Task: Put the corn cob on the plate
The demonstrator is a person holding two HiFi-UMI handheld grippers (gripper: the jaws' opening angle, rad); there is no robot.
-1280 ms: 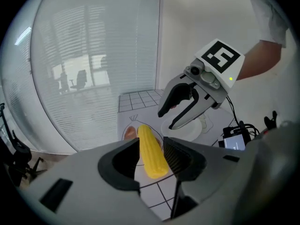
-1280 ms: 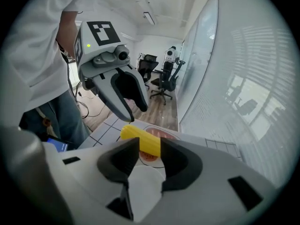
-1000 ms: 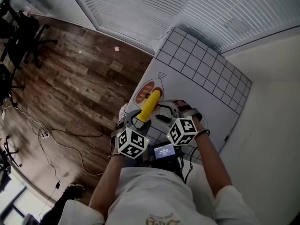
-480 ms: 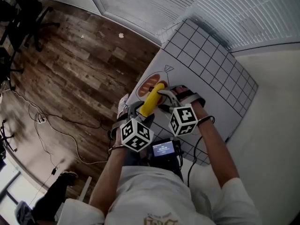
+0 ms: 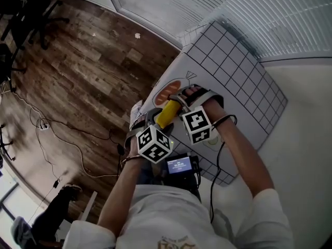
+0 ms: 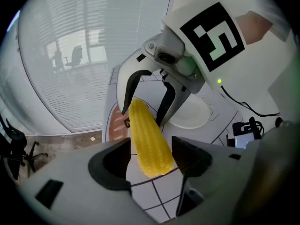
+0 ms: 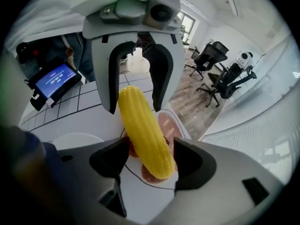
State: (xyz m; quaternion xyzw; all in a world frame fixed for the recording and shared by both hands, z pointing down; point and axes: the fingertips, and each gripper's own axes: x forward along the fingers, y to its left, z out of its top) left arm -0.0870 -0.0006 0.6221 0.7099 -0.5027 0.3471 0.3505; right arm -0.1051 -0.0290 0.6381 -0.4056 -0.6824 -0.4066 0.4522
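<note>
At the near edge of the head view, close to the person's chest, a small blue-screened device (image 5: 179, 166) sits at 6 o'clock of the two tools. Just beyond it the left tool (image 6: 150, 148) points steeply down over the white bench (image 5: 236, 79). Its jaws have just been opening and now stand spread wide, with the near end of the corn cob (image 5: 167, 114) between them; a sliver of bench shows between the cob and the jaw at 9 o'clock, so nothing is clamped. The yellow cob runs from 7 o'clock to 1 o'clock, low over the bench, and I cannot tell whether it rests on the surface. At its far end the right tool (image 7: 150, 146) comes in from 3 o'clock; its jaws have likewise just been opening and stand wide, straddling that end without pinching it. The cob is not on the plate (image 6: 190, 116): in the left gripper view the white plate lies at the cob's 2 o'clock, just beside it, past the right tool. Under and beyond the cob's far tip is a printed outline with reddish-brown patches (image 5: 169, 91). Farther out the bench carries a black grid. Beyond it, at 9 o'clock, lies the wooden floor (image 5: 78, 77) with dark office chairs (image 5: 31, 22), and at 12 o'clock hang white window blinds (image 5: 218, 4)
</note>
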